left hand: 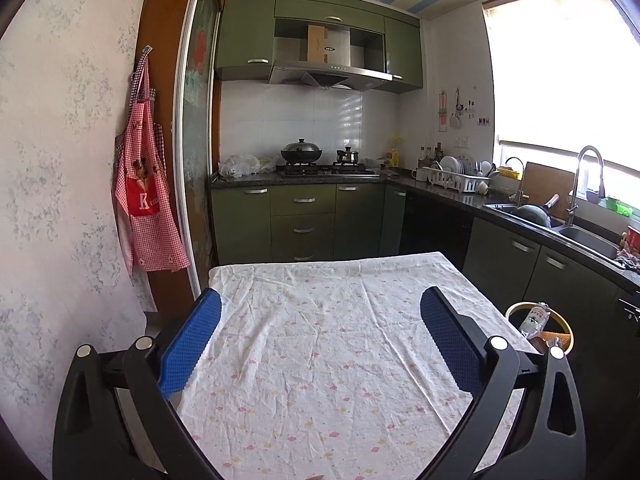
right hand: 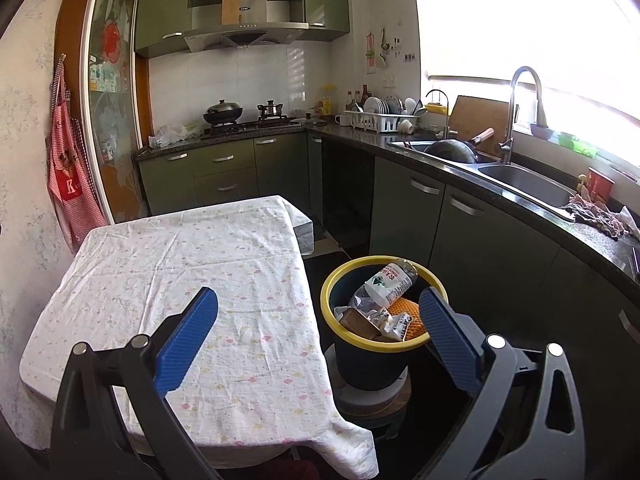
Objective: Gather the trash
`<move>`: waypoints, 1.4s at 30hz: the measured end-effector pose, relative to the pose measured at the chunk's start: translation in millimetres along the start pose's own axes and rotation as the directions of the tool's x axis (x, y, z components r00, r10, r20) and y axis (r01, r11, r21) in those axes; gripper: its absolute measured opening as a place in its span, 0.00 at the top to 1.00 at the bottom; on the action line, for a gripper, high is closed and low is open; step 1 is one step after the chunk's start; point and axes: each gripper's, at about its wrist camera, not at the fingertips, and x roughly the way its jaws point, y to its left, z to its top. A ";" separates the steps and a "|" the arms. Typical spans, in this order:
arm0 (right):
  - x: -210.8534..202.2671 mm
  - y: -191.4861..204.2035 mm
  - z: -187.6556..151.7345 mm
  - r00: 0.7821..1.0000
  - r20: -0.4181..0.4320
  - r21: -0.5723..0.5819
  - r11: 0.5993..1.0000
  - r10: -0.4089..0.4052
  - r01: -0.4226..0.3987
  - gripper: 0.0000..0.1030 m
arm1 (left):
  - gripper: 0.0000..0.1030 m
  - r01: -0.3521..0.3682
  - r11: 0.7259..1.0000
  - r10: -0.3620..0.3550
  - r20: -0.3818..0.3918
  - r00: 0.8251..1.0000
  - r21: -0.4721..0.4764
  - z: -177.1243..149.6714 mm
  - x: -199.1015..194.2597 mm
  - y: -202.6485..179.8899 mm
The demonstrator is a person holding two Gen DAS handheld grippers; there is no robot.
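A dark bin with a yellow rim stands on a round stand beside the table's right edge. It holds a crushed plastic bottle, an orange piece and crumpled wrappers. The bin also shows in the left wrist view, with the bottle sticking up. My left gripper is open and empty above the table with the floral cloth. My right gripper is open and empty, straddling the table's right edge and the bin.
Green kitchen cabinets and a dark counter with a sink run along the right. A stove with a wok stands at the back. A red apron hangs on the left wall.
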 end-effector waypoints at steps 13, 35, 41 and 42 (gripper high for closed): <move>2.1 7.5 -2.8 1.000 -0.002 -0.007 1.000 0.026 -0.026 0.07 | 0.05 0.000 1.000 0.001 -0.015 1.000 0.013 -5.5 -2.4 -4.9; 5.2 10.5 -2.9 0.999 0.002 -0.008 0.999 0.039 -0.039 0.07 | 0.05 0.008 1.000 -0.007 -0.034 0.999 0.020 -7.6 0.9 -7.5; 7.6 12.3 -3.9 0.999 -0.003 -0.011 0.999 0.042 -0.042 0.07 | 0.05 0.011 1.000 -0.010 -0.040 0.999 0.017 -8.9 3.2 -5.5; 7.9 12.4 -4.1 0.999 -0.004 -0.011 0.999 0.043 -0.043 0.07 | 0.05 0.012 1.000 -0.011 -0.041 0.999 0.017 -9.4 3.5 -5.4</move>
